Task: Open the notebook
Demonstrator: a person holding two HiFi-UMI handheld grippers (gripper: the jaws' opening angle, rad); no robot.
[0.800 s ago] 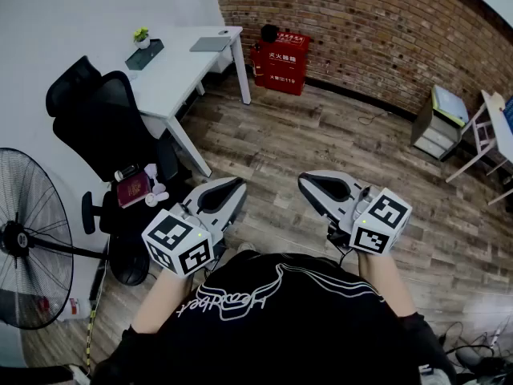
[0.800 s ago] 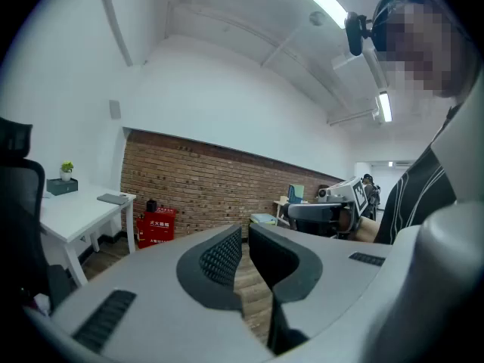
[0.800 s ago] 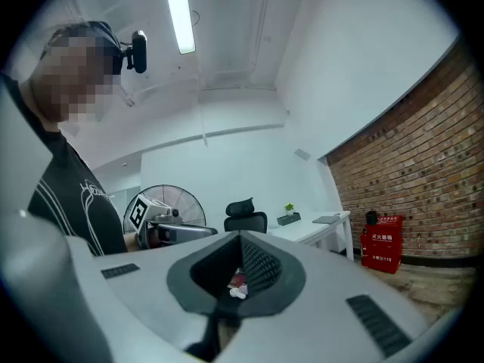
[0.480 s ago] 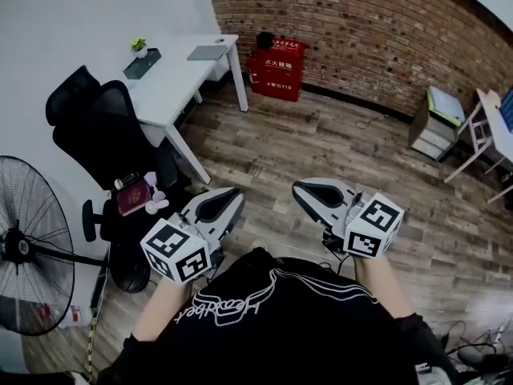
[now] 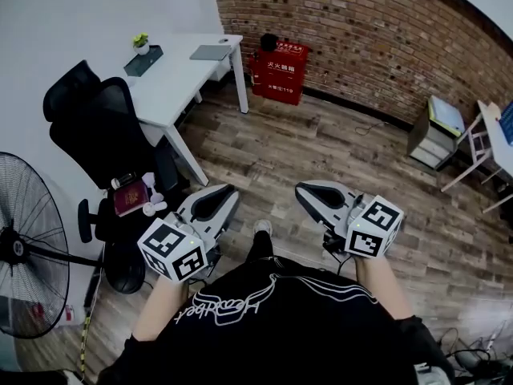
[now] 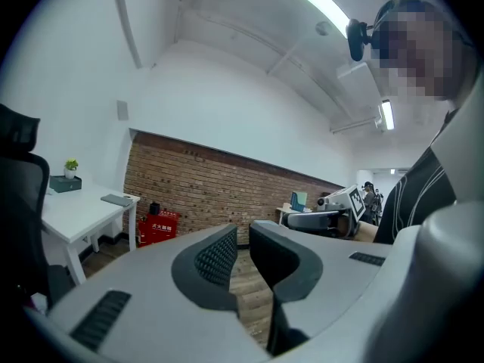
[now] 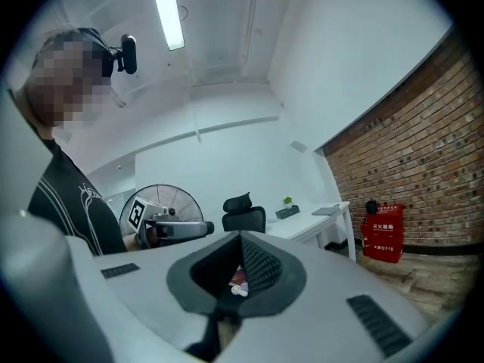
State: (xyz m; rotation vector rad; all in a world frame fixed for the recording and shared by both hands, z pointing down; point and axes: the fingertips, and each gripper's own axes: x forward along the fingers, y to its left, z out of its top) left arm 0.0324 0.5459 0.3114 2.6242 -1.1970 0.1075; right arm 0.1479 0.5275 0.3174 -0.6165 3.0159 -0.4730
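Grey ribbed pads are meeting on both sides. We are holding the left tongs [image 6: 242, 239] pinched almost fully together with nothing between them, and the right tongs [image 7: 240, 237] closed tip to tip, also on nothing. We are carrying both at waist height, pointing out over the floor, well apart from anything to grasp.

We are taking the dark red booklet [image 5: 131, 196] on the seat of the black office chair [image 5: 96, 123] for the notebook. A flat grey item [image 5: 210, 52] on the counter [image 5: 172, 83] could be it instead; we cannot tell from here. The booklet is lying flat and closed, just beside some small white things [image 5: 152, 207]. We are judging it light and thin, with a smooth cover that may slip, and the seat cushion under it is probably going to give when pressed. So we are planning to pin it near its bound edge with one pair of tongs. With the other we are planning to pinch only the free edge of the cover, lifting gently so the booklet is not sliding off the seat.

Around us, the white counter is standing against a white wall and carrying a small potted plant [image 5: 141, 38]. A red cabinet [image 5: 279, 70] is sitting against the brick wall [image 5: 361, 22], and a black fan [image 5: 32, 247] is standing at our left. Wood planks are covering the floor [image 5: 337, 143].
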